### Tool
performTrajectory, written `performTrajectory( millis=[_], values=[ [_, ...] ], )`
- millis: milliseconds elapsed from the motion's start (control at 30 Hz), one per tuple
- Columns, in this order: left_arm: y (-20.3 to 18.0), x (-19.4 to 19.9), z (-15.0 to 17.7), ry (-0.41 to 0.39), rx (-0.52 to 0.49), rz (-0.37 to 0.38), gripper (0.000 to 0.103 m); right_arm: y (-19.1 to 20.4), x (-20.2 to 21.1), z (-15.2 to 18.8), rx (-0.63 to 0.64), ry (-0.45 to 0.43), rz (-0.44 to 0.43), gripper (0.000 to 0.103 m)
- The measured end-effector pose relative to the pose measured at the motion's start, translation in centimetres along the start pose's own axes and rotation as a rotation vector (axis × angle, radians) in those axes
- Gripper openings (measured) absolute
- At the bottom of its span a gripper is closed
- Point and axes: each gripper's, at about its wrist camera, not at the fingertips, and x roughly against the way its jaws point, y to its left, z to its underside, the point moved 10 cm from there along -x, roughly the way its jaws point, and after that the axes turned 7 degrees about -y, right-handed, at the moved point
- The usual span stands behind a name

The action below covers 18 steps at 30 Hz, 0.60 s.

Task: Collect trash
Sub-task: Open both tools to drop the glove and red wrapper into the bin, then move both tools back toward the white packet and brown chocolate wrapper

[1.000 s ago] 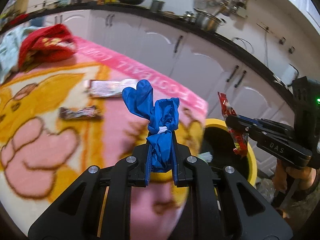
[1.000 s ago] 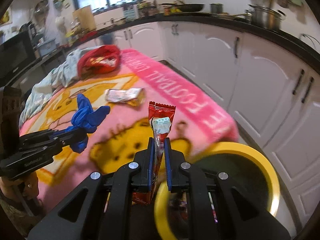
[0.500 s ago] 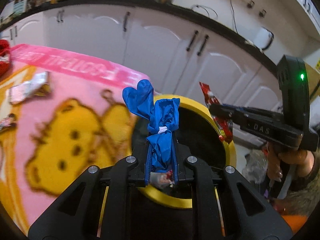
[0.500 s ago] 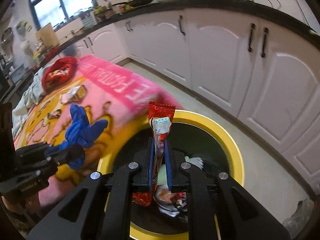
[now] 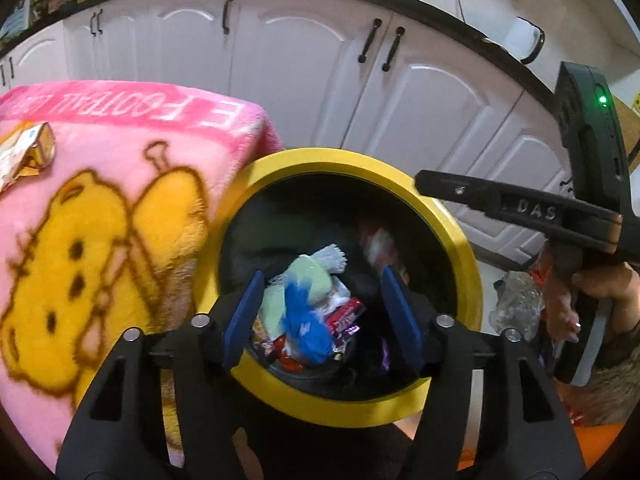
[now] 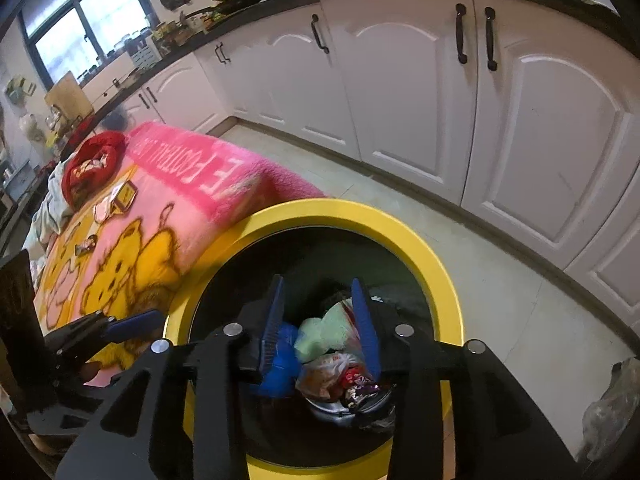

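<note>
A yellow-rimmed black bin stands beside the pink blanket. My left gripper is open and empty above the bin. The blue glove lies inside on the trash pile. My right gripper is open and empty over the bin too; it shows in the left wrist view at the bin's far right rim. A blurred red wrapper is in the bin. A silver wrapper and a dark wrapper lie on the blanket.
The pink bear-print blanket covers a table left of the bin. A red cloth sits at its far end. White cabinets run behind. A crumpled clear bag lies on the floor.
Both grippers have opened over the bin. The blue glove has dropped from the left one and the red wrapper from the right one into the bin.
</note>
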Motion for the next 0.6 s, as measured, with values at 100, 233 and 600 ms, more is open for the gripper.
performTrajectory(
  millis=[100,233,600],
  values=[
    [1.4,1.4,-0.2,-0.030,0.026,-0.025,0.071,0.1,0.4,-0.6,0.004,-0.017,0.001,0.039],
    [3.6,3.9,-0.8,-0.087,0.044,-0.087,0.081,2.0,1.4,-1.8,0.032,-0.057,-0.022,0.043],
    [9.6,11.6,-3.4,-0.245,0.107,-0.237,0.092,10.9,4.4,-5.0,0.187,-0.174,-0.139,0.062]
  ],
)
